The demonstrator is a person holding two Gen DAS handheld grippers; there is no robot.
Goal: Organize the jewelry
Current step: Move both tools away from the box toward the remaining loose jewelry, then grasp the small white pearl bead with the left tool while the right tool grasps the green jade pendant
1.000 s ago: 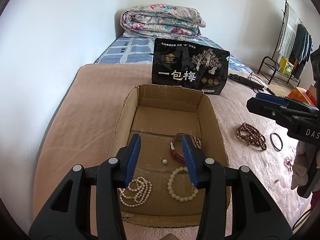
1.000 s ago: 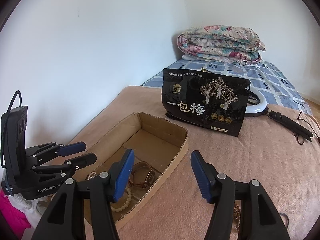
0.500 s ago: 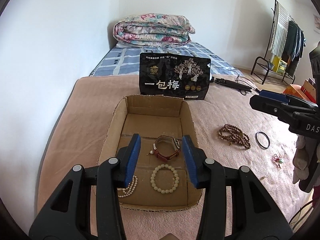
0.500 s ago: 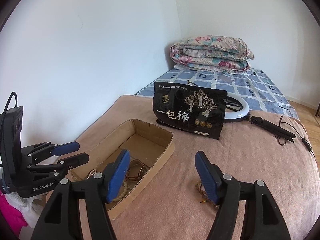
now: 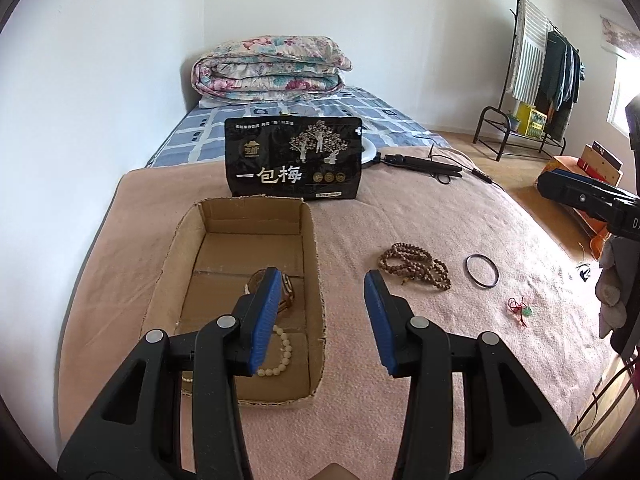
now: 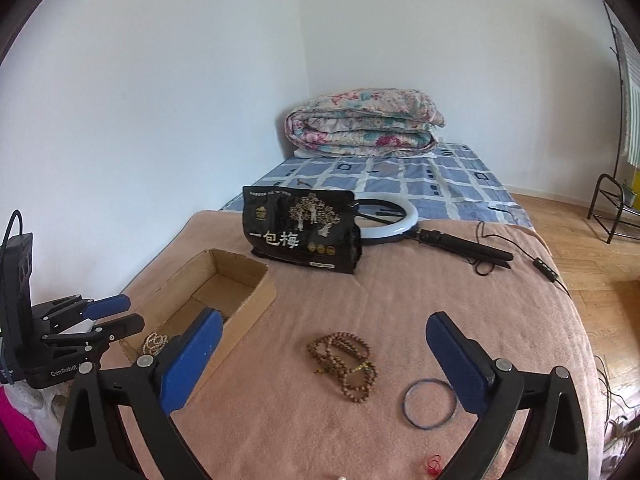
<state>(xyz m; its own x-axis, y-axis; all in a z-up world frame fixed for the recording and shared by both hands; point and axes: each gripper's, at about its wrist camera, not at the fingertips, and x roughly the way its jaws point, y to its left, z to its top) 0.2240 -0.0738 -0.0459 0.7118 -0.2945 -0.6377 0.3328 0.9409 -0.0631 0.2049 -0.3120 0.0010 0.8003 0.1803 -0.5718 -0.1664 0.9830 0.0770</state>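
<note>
Sitting at far left, the box (image 6: 256, 284) already keeps a pearl strand (image 6: 154, 342); the left gripper (image 5: 320, 320) hangs half-spread, empty. Centre: wooden beads (image 6: 344, 364) lie heaped on the blanket (image 6: 460, 292) — light, floppy, best pinched mid-pile. Right gripper (image 6: 324, 364) jaws opening wide, empty, bangle (image 6: 429, 403) just beside.

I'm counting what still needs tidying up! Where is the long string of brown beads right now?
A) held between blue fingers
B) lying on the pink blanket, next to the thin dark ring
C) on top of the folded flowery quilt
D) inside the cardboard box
B: the brown beads lie in a heap on the pink blanket outside the cardboard box, beside the thin ring, and nothing grips them.
</note>
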